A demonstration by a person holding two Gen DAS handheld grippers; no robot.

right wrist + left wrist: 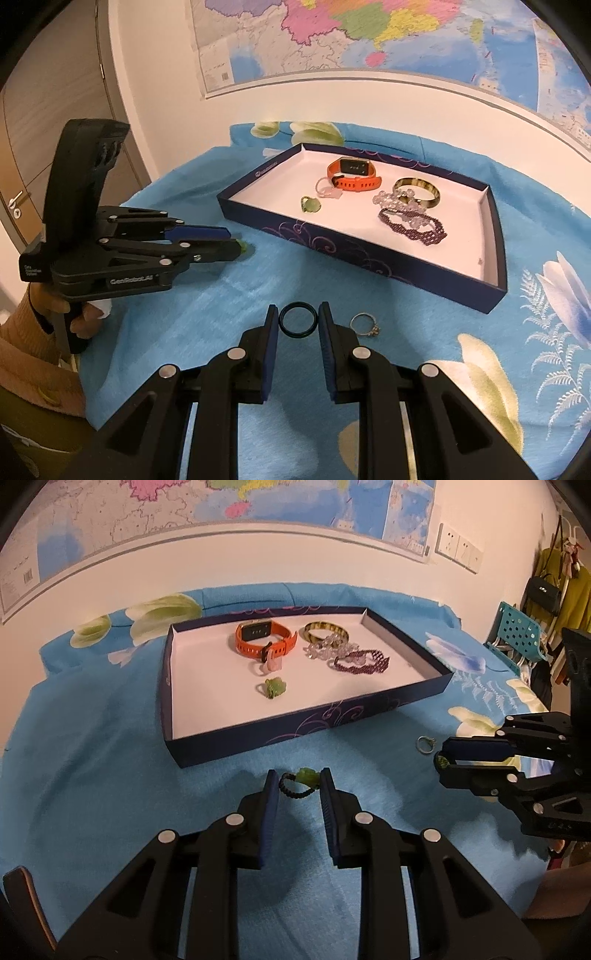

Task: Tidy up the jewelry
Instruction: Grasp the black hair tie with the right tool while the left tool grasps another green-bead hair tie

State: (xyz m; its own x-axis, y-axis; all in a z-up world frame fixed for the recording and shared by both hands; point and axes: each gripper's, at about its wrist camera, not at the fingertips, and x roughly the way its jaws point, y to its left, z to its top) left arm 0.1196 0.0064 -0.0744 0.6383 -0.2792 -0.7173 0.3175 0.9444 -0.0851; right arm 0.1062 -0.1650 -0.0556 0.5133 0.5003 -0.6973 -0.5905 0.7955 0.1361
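A blue floral-printed cloth (110, 760) is covering the table and filling the lower half of both views, with a large coloured wall map (369, 37) stretching across the top. In the centre of each frame a shallow dark-blue rectangular cardboard tray with a white floor (258, 734) is sitting on the cloth. Inside it, toward the far side, an orange rubber-strapped smartwatch (264, 640) is lying at centre-left, a gold-and-dark striped bangle (327, 631) is lying just right of it, and a clear crystal bead bracelet (327, 650) is touching both the bangle and a dark purple woven bead bracelet (364, 661). A pale pink stone ring (271, 664) is resting against the watch strap, and a green leaf-shaped stone ring (273, 688) is sitting alone nearer the front wall.

At the bottom centre of the left wrist view, the left gripper (299, 786) is standing spread apart, its blue pads flanking a black beaded cord ring with a green stone (301, 782) lying on the cloth, without pinching it. At the bottom centre of the right wrist view, the right gripper (298, 319) is likewise parted around a plain dark round ring (298, 319) lying flat on the cloth; whether the pads are touching it I cannot tell. Just right of that gripper's fingers, a thin silver ring with a small setting (364, 325) is lying on the cloth.
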